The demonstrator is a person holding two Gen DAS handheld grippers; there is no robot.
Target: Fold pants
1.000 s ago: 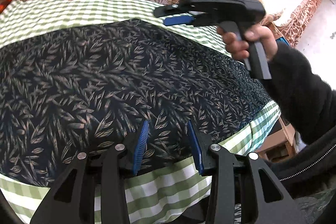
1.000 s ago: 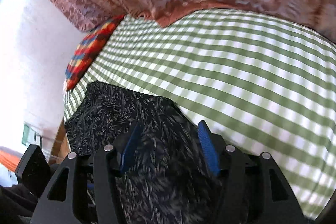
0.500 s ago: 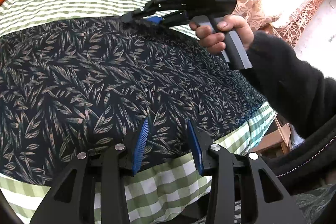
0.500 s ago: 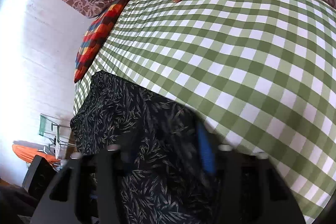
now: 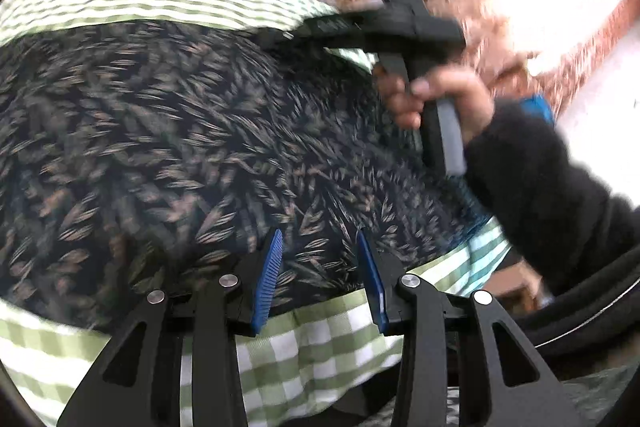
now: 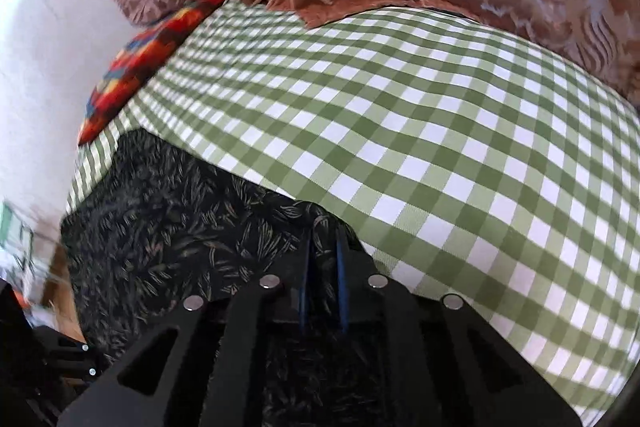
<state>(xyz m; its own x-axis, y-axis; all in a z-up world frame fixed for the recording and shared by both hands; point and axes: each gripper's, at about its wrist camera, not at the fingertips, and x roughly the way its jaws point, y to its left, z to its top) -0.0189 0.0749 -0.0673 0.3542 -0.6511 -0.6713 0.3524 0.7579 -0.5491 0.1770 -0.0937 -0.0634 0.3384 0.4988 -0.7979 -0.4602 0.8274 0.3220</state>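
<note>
Left wrist view: bed (image 5: pixel 304 355) under a green-checked sheet is the biggest thing, and I'll place everything against it. Pants (image 5: pixel 168 131), dark with a leaf print, lie spread across the bed's near half, near hem just inside its front edge. They look flat, maybe already doubled lengthwise, but I can't confirm that; the crosswise folds look undone.

Right hand-held gripper (image 6: pixel 322 267) is at the pants' far edge, towards the middle of the bed. Its jaws are nearly together with a pinch of that edge between the pads; opening slightly, but cloth looks gripped.

Left hand-held gripper (image 5: pixel 318 279) hovers at the bed's front edge over the near hem, jaws about half apart and opening, nothing clamped.

Estimate: early stage, one edge secured, near edge still to grab, then lift and fold.
</note>
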